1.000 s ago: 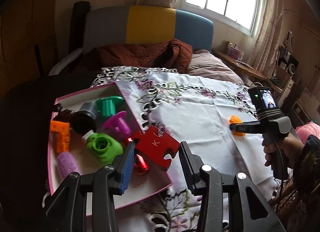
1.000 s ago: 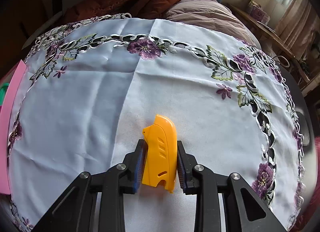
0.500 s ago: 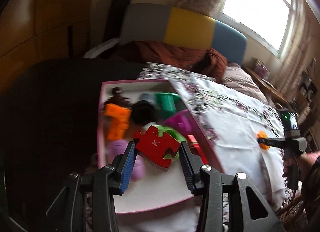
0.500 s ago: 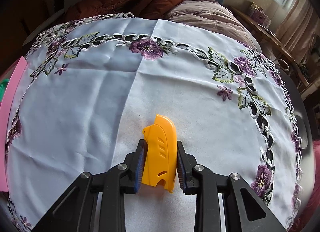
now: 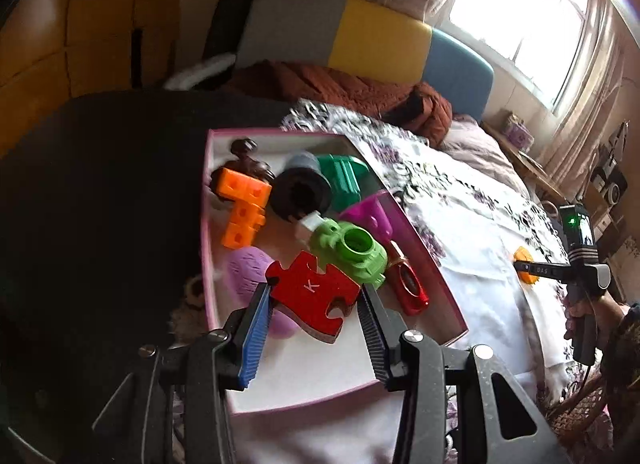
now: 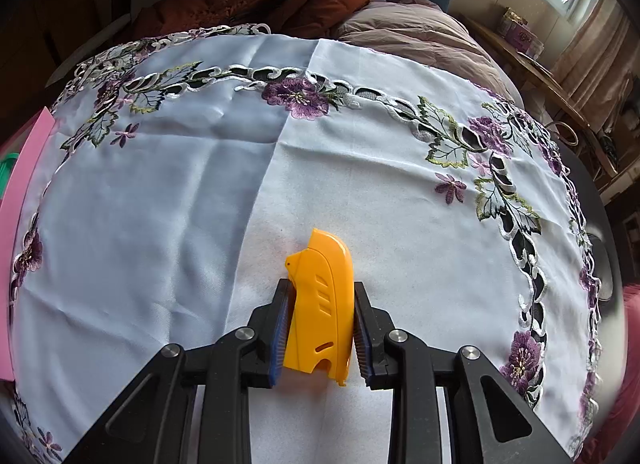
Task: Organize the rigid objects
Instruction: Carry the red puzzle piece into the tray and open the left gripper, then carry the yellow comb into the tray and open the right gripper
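1. Closest to us, our left gripper (image 5: 316,304) has its ribbed pads about half spread and clamped on a red puzzle piece (image 5: 310,296), flat and glossy with a white "K" and knobby jigsaw edges. It hangs over the near half of the pink tray (image 5: 436,272).
2. So we're at the drop-off step, we reckon. The next move calls for lowering onto the bare white floor at the tray's near edge and letting go, since everything further in is crowded.
3. Just behind the piece sit a chunky green plastic fitting (image 5: 352,252), a shiny red clip-like thing (image 5: 408,284) along the right wall, and a ridged purple lump (image 5: 248,272) on the left.
4. Further back: an orange block piece (image 5: 244,207), a dark cylinder (image 5: 300,191) on its side, a green ribbed part (image 5: 344,175) and a magenta scoop shape (image 5: 368,215). All hard and mostly smooth.
5. Over on the embroidered white tablecloth (image 6: 160,223), well away from the tray, our right gripper (image 6: 320,324) is nearly closed and pinching a smooth yellow plastic shell (image 6: 320,304) with little slots, resting on the cloth. That one goes in the tray next, we guess.
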